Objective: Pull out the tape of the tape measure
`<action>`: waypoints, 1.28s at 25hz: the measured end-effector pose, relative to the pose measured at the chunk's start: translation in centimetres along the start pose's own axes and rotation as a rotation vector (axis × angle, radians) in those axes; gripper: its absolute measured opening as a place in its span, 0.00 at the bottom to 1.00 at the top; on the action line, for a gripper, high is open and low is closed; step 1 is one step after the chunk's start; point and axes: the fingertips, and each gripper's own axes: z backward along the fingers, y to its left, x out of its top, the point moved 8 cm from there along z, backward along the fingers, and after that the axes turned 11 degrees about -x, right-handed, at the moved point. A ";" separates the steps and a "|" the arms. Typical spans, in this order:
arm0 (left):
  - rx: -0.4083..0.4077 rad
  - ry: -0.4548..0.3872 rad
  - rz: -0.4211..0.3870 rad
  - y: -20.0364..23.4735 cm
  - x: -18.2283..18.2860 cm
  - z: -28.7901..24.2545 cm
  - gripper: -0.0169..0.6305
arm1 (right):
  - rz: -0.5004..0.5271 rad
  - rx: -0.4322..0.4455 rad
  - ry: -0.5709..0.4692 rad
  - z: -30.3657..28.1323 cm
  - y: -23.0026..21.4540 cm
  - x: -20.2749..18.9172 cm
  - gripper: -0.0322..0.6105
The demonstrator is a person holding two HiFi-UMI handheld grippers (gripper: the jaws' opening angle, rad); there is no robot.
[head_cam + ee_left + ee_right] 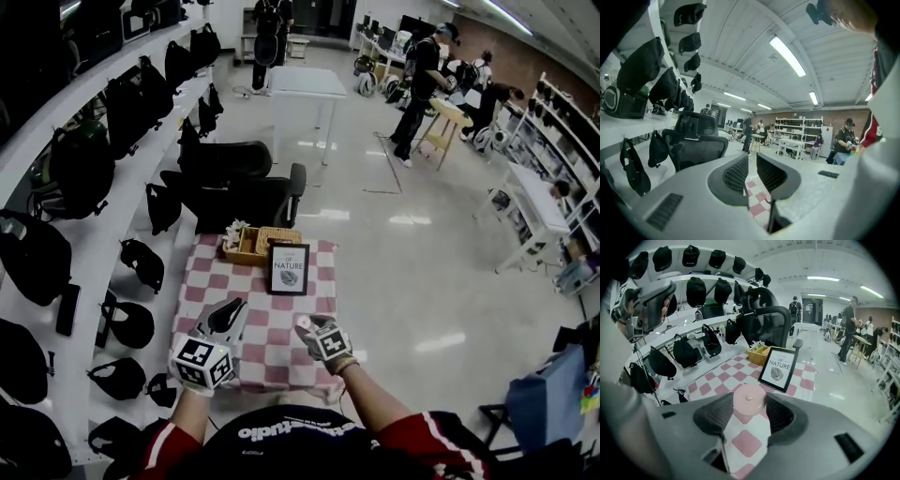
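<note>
Your right tongs (pixel 749 405) pinch the round pink tape measure (pixel 749 397) by its sides, lifted above the checkered desk (pixel 272 339). Your left tongs (pixel 752 174) stand a little apart, with nothing between them. I judge the pulling is not yet begun. Next, bring the left tongs to the case and find the tape's end, which no view shows.

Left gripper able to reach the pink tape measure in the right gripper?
Probably yes: the right gripper holds the tape measure out in the open; the left gripper, empty, is beside it, nothing between them.
</note>
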 end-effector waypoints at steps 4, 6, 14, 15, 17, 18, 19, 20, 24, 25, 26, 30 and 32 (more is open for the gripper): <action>-0.017 -0.055 0.044 0.1 0.8 0.8 0.11 | 0.034 0.000 -0.041 3.2 1.0 1.3 0.39; -0.019 -0.077 0.054 -0.2 0.9 1.9 0.11 | 0.069 0.012 -0.061 4.9 2.4 1.4 0.39; -0.023 -0.097 0.008 -0.8 1.1 5.2 0.11 | 0.152 -0.028 -0.182 12.0 6.3 4.2 0.39; -0.023 -0.095 -0.002 -0.9 1.1 5.6 0.11 | 0.150 -0.033 -0.205 12.9 6.7 4.7 0.39; -0.031 -0.097 -0.008 -1.1 1.1 6.4 0.11 | 0.150 -0.040 -0.243 14.5 7.7 5.5 0.39; -0.034 -0.100 -0.009 -1.2 1.1 6.8 0.11 | 0.151 -0.042 -0.259 15.3 8.2 5.9 0.39; -0.035 -0.103 -0.012 -1.4 1.2 7.3 0.11 | 0.149 -0.044 -0.273 16.0 8.6 6.3 0.39; -0.035 -0.104 -0.017 -1.5 1.3 7.8 0.11 | 0.145 -0.044 -0.285 16.6 9.1 6.5 0.39; -0.058 -0.099 -0.054 -2.3 1.3 9.9 0.11 | 0.116 -0.022 -0.318 18.5 10.9 7.0 0.39; -0.065 -0.099 -0.063 -2.5 1.4 10.5 0.11 | 0.106 -0.011 -0.321 18.9 11.5 7.1 0.39; -0.069 -0.099 -0.073 -2.7 1.3 11.1 0.11 | 0.099 -0.001 -0.323 19.2 12.1 7.1 0.39; -0.068 -0.088 -0.105 -3.3 0.9 13.4 0.11 | 0.102 0.034 -0.343 20.8 14.7 6.8 0.39; -0.073 -0.084 -0.120 -3.7 0.6 14.4 0.11 | 0.107 0.037 -0.352 21.8 15.9 6.7 0.39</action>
